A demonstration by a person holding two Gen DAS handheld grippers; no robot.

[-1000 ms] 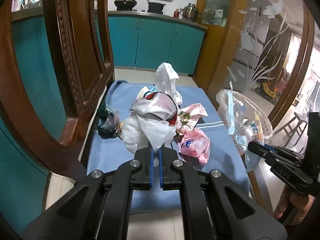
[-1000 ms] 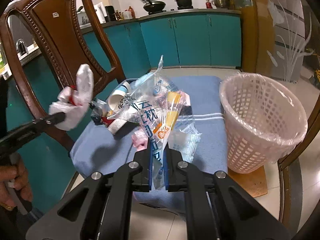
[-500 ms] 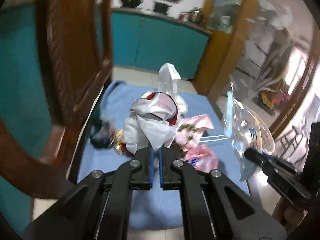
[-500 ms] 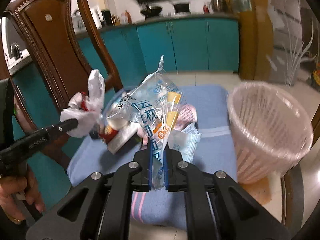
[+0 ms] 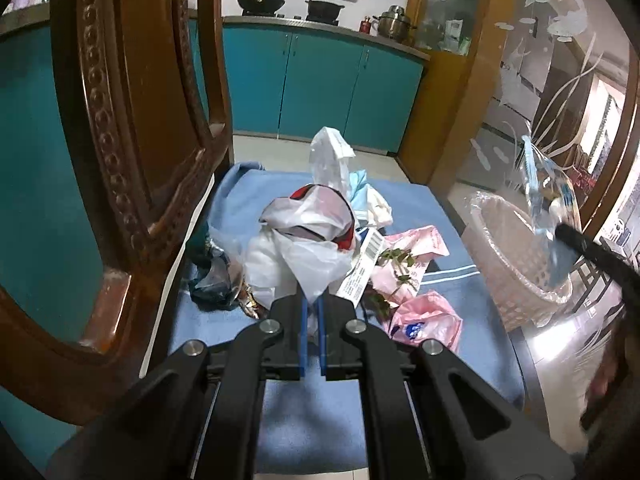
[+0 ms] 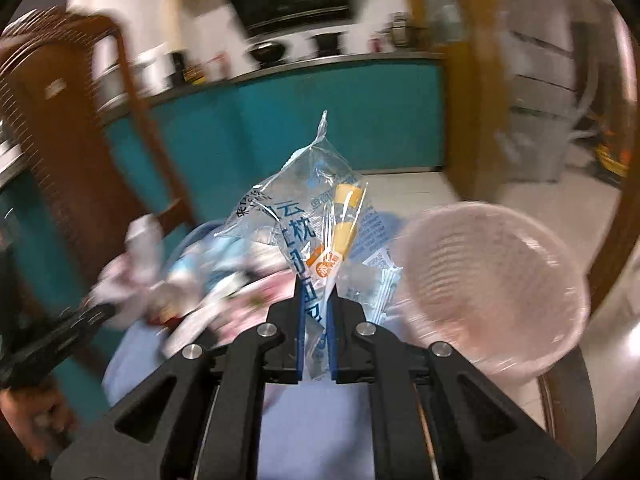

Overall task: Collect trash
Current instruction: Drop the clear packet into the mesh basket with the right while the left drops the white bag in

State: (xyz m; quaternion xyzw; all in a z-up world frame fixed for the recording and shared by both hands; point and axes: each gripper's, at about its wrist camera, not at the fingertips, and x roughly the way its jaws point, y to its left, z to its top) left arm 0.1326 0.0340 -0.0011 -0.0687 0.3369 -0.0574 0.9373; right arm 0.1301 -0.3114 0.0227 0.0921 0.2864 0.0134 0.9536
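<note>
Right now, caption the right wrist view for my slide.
Right tool shut on a clear wrapper, beside the pink basket; trash pile on the blue cloth behind.

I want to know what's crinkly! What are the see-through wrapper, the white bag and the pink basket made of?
The see-through wrapper looks like thin glossy plastic film: it is clear, creased and printed. The white bag seems soft, thin plastic, crumpled and half see-through. The pink basket looks like hard plastic lattice with rows of holes, lined with a clear plastic bag that shines at the rim.
</note>
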